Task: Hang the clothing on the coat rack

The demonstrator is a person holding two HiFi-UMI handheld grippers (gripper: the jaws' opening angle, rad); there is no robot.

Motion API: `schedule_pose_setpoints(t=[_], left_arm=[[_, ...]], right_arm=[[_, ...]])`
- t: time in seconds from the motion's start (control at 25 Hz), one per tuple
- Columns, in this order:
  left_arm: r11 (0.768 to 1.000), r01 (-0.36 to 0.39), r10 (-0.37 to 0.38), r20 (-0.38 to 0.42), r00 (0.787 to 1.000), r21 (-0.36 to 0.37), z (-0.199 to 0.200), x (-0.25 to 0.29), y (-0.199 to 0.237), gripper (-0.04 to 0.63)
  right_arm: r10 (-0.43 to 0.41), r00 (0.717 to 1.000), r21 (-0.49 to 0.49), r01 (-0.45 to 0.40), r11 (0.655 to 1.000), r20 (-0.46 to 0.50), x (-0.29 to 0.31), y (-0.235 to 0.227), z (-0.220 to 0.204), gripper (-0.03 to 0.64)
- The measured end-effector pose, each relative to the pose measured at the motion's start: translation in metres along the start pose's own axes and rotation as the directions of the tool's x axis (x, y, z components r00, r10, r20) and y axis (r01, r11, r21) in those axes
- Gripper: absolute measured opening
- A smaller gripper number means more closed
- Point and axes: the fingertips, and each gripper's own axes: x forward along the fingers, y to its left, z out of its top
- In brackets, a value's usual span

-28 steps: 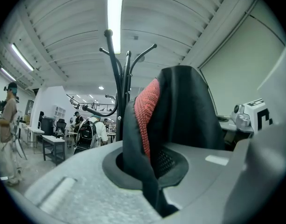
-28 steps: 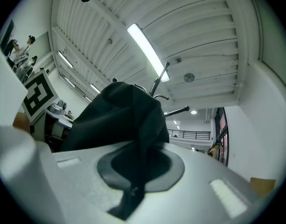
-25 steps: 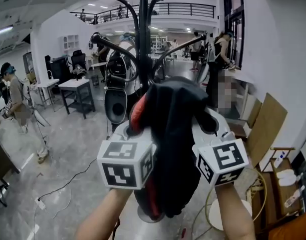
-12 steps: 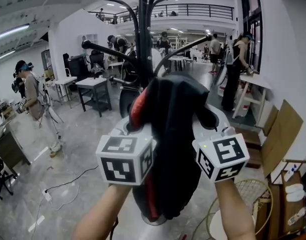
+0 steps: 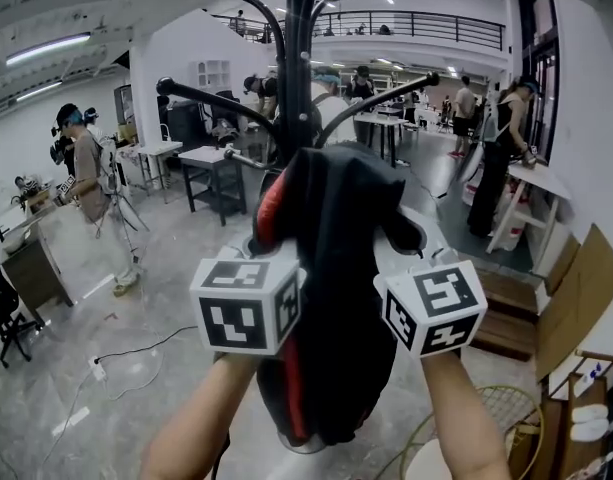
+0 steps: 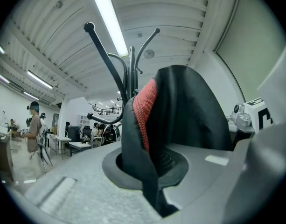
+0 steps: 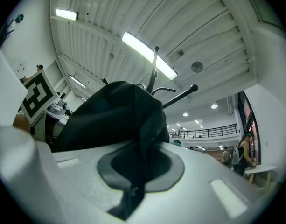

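A black garment with red lining point(image 5: 331, 268) hangs between my two grippers, held up just in front of the black coat rack point(image 5: 294, 28). My left gripper point(image 5: 276, 238) is shut on the garment's left side, where the red lining point(image 6: 143, 111) shows beside the jaws. My right gripper point(image 5: 401, 233) is shut on the right side, black cloth point(image 7: 129, 125) pinched between its jaws. The rack's curved arms point(image 5: 211, 98) spread out just above and behind the bunched top of the cloth. The rack pole point(image 6: 131, 73) rises behind the garment in the left gripper view; the rack arms point(image 7: 180, 96) show in the right gripper view too.
The rack's round base point(image 5: 286, 446) sits on the grey floor below the garment. A person with a headset point(image 5: 91, 183) stands at left by tables point(image 5: 211, 163). More people point(image 5: 506, 148) stand at right by a white shelf. A cable point(image 5: 126, 353) lies on the floor at left.
My view has swung left: people and tables at left now sit further into the picture. Both grippers and the garment keep their place before the rack, the grips unchanged.
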Motion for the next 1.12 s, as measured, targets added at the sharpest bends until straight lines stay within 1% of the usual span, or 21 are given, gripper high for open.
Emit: schedule_pose_setpoints(t=[0.28, 0.48, 0.76, 1.12], left_arm=[[0.996, -0.084, 0.084, -0.015, 0.996, -0.014, -0.008, 0.005, 0.022, 0.013], [0.993, -0.119, 0.119, -0.020, 0.993, -0.007, -0.010, 0.017, 0.028, 0.014], [0.991, -0.136, 0.136, -0.035, 0.990, 0.006, -0.015, 0.024, 0.034, 0.014], [0.991, -0.132, 0.132, -0.059, 0.989, 0.000, -0.033, 0.033, 0.037, 0.014]], right_arm=[[0.085, 0.996, 0.019, -0.085, 0.996, 0.012, 0.023, 0.012, -0.009, 0.017], [0.121, 0.992, 0.048, -0.122, 0.991, 0.027, 0.039, 0.009, -0.015, 0.017], [0.145, 0.989, 0.096, -0.148, 0.984, 0.034, 0.051, 0.011, -0.026, 0.017], [0.158, 0.987, 0.122, -0.159, 0.980, 0.016, 0.060, 0.013, -0.041, 0.017]])
